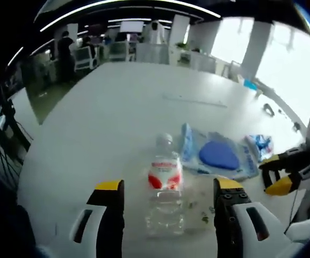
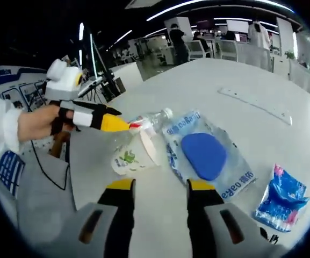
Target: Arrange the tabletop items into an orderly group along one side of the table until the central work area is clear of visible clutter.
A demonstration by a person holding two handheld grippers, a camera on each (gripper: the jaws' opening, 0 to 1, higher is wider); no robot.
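A clear plastic bottle [image 1: 164, 193] with a red and white label lies on the white table [image 1: 117, 118], cap pointing away. My left gripper [image 1: 168, 188] is open, its jaws standing wide on either side of the bottle without touching it. In the right gripper view a hand holds the left gripper [image 2: 120, 124] beside the bottle [image 2: 150, 121]. A clear cup with green print [image 2: 129, 157] lies just in front of it. My right gripper [image 2: 161, 188] is open with nothing between its jaws, near a plastic bag holding a blue pad [image 2: 208, 156]. The right gripper [image 1: 273, 173] enters the left gripper view.
A small blue packet [image 2: 283, 199] lies right of the bag [image 1: 216, 156]. A clear ruler [image 2: 257, 105] lies farther out on the table. The table edge [image 2: 74, 161] runs close on the left, with cables below. Desks, chairs and people stand in the background.
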